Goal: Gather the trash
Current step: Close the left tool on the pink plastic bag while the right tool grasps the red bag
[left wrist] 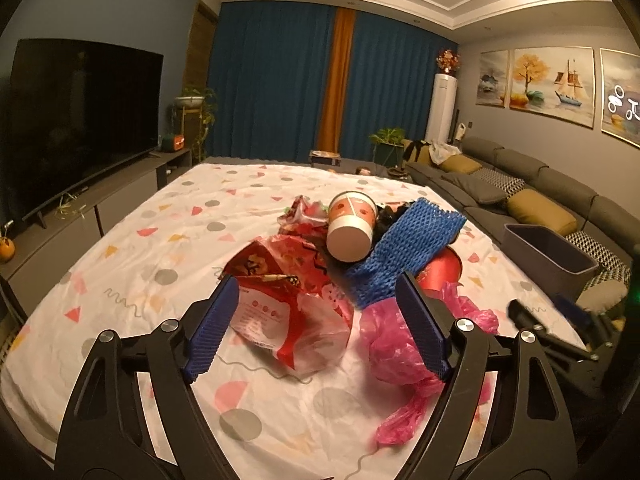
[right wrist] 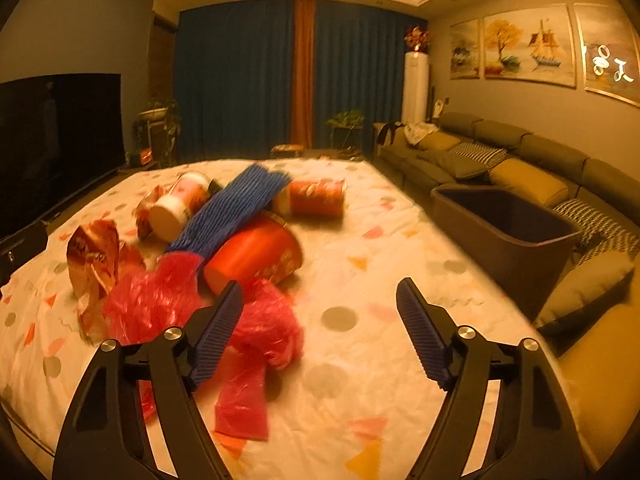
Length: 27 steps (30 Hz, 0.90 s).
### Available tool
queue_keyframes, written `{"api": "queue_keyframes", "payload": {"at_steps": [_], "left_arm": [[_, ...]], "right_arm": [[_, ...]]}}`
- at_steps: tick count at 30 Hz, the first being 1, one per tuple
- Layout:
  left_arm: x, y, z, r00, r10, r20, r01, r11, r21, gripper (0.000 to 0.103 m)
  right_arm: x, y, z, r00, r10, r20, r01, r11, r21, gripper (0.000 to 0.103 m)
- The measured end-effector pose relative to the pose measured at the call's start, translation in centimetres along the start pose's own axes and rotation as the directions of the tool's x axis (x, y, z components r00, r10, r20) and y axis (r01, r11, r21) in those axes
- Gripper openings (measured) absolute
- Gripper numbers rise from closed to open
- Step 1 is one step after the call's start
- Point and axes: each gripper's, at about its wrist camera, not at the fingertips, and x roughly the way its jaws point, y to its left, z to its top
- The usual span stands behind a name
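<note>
Step in hand: approach to first pick, nothing collected yet judging by the empty-looking grey plastic bin (right wrist: 504,224) at the table's right edge. Trash pile sits mid-table on the patterned white cloth (left wrist: 168,240): red-and-clear crinkly snack wrapper (left wrist: 288,312), crumpled pink plastic bag (right wrist: 256,320), blue foam net sleeve (left wrist: 404,252), red paper bucket (right wrist: 256,256), paper cup (left wrist: 352,228). Left gripper (left wrist: 316,296) jaws apart, straddling the wrapper, not pinching. Right gripper (right wrist: 320,300) jaws apart, empty, bag by its left finger. Next: lower, close, carry to bin.

Both wrist cameras look forward and slightly down along their fingers, close over the table (left wrist: 168,216); both views share the trash pile (left wrist: 352,256), the grey bin (right wrist: 504,220) and the curtains (right wrist: 240,80).
</note>
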Motion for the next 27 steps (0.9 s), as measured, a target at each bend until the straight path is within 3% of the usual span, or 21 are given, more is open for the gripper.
{"api": "queue_keyframes", "payload": {"at_steps": [10,16,27], "left_arm": [[1.2,0.1,-0.8,1.0,-0.018,-0.026,0.018,1.0,0.004,0.08],[1.9,-0.3,-1.1,0.998,-0.039,-0.041,0.039,0.999,0.014,0.08],[2.2,-1.5,-1.9,0.995,-0.078,-0.065,0.081,0.996,0.038,0.08]], "right_arm": [[2.9,1.3,-0.9,0.992,0.059,-0.113,-0.061,0.998,-0.007,0.061],[3.4,2.0,-1.1,0.987,0.086,-0.136,-0.09,0.996,-0.027,0.043],[3.7,1.5,-1.0,0.982,0.126,-0.141,-0.13,0.991,-0.022,0.031]]}}
